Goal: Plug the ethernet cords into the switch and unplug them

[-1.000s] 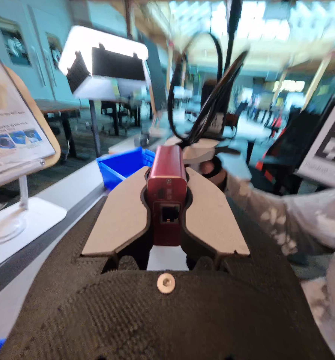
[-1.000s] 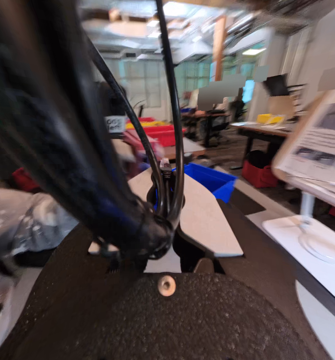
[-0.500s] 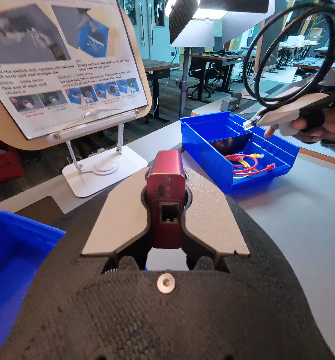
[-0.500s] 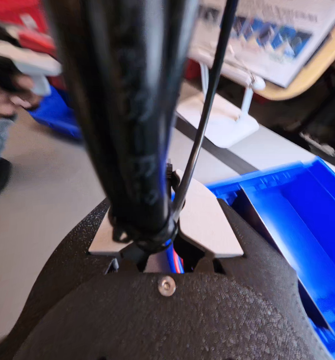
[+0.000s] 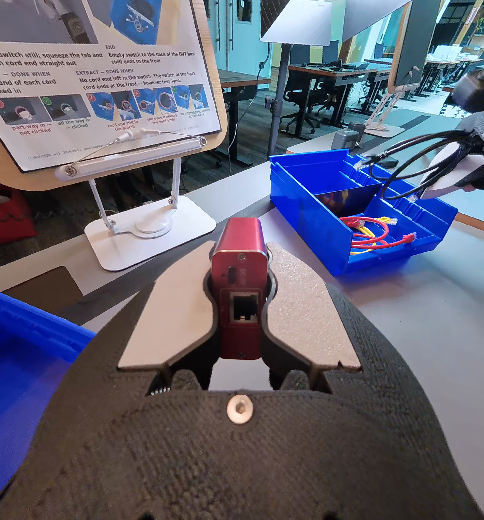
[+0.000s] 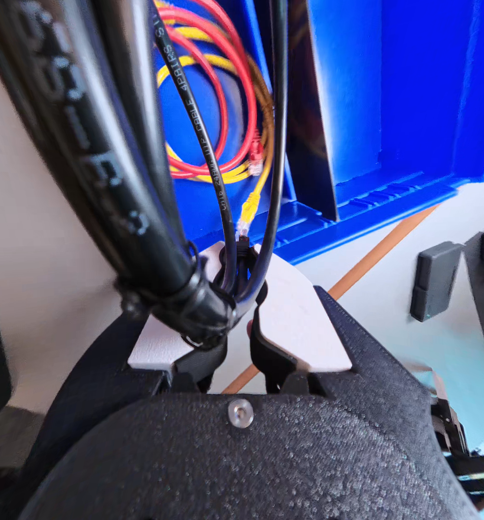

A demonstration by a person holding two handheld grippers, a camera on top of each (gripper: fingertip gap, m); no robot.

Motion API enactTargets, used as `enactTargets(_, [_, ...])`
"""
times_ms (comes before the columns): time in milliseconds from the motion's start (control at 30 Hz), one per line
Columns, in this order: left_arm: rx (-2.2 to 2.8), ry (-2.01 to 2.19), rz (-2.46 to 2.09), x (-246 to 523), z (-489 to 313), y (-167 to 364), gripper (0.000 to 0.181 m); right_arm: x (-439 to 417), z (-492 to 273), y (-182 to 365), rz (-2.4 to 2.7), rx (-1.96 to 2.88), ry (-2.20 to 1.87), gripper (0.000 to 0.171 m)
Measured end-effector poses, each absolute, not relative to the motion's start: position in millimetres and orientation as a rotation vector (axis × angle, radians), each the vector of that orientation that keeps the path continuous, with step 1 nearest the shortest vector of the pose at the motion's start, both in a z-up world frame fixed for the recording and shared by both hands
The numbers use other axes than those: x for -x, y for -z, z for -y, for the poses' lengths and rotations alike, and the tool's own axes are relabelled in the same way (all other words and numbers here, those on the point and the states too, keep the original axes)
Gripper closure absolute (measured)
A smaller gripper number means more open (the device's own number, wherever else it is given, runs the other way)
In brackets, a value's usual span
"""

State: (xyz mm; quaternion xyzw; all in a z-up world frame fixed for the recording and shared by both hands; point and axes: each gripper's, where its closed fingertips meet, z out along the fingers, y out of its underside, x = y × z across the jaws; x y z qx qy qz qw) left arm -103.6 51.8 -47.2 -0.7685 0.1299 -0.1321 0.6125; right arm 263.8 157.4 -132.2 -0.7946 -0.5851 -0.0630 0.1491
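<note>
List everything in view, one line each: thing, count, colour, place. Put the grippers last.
switch: one, red, clamped in the left gripper, port empty
black ethernet cord: one, coiled, held by the right gripper over the bin
red ethernet cord: one, front compartment of the bin
yellow ethernet cord: one, same compartment
bin: one, blue, on the table
second bin: one, blue, near left edge
instruction sheet stand: one, white, behind the switch
table: one, grey
left gripper: shut
right gripper: shut
</note>
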Motion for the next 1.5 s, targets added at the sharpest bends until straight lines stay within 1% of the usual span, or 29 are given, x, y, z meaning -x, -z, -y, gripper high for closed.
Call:
enactTargets(33, [1.774, 0.307, -0.301, 103, -52, 48, 0.152, -261, -153, 134, 1.719, 2.304, 0.156, 0.158])
enactTargets(133, [1.774, 0.312, -0.301, 104, -51, 47, 0.152, -255, -142, 135, 1.822, 2.368, 0.108, 0.158])
enactTargets(333, [1.775, 0.331, -0.308, 103, -52, 48, 0.152, -262, -160, 145, 1.894, 2.478, 0.323, 0.158])
enactTargets(400, [1.775, 0.34, -0.312, 103, -51, 47, 0.152, -260, -159, 153, 1.933, 2.552, 0.255, 0.158])
enactTargets(500, [1.774, 0.343, -0.315, 104, -50, 47, 0.152, -248, -150, 156, 2.032, 2.592, 0.04, 0.158])
enactTargets(633, [1.776, 0.35, -0.305, 108, -51, 48, 0.152, -253, -172, 145, 1.988, 2.599, 0.143, 0.157])
enactTargets(700, [1.78, 0.354, -0.302, 110, -52, 49, 0.152, -255, -185, 135, 1.96, 2.549, 0.212, 0.154])
enactTargets(867, [1.786, 0.359, -0.297, 113, -53, 51, 0.152, -243, -198, 96, 1.857, 2.349, 0.207, 0.132])
enactTargets(933, [1.786, 0.36, -0.3, 113, -52, 51, 0.152, -225, -197, 78, 1.779, 2.188, 0.141, 0.13])
enactTargets(1067, [1.776, 0.374, -0.323, 104, -50, 48, 0.152, -169, -165, 40, 1.565, 1.812, -0.12, 0.128])
enactTargets(1133, [1.768, 0.418, -0.376, 90, -47, 48, 0.151, -135, -126, 28, 1.505, 1.641, -0.338, 0.129])
enactTargets(1200, [1.749, 0.5, -0.479, 64, -39, 47, 0.152, -107, -86, 24, 1.522, 1.485, -0.443, 0.128])
enactTargets(1300, [1.755, 0.611, -0.534, 31, -28, 46, 0.152, -73, -49, 26, 1.527, 1.304, -0.401, 0.118])
enactTargets(1400, [1.75, 0.738, -0.514, 4, -19, 41, 0.152, -42, -24, 42, 1.52, 1.23, -0.297, 0.096])
enactTargets(1500, [1.755, 0.834, -0.486, -15, -14, 42, 0.152, -16, -5, 50, 1.483, 1.118, -0.192, 0.088])
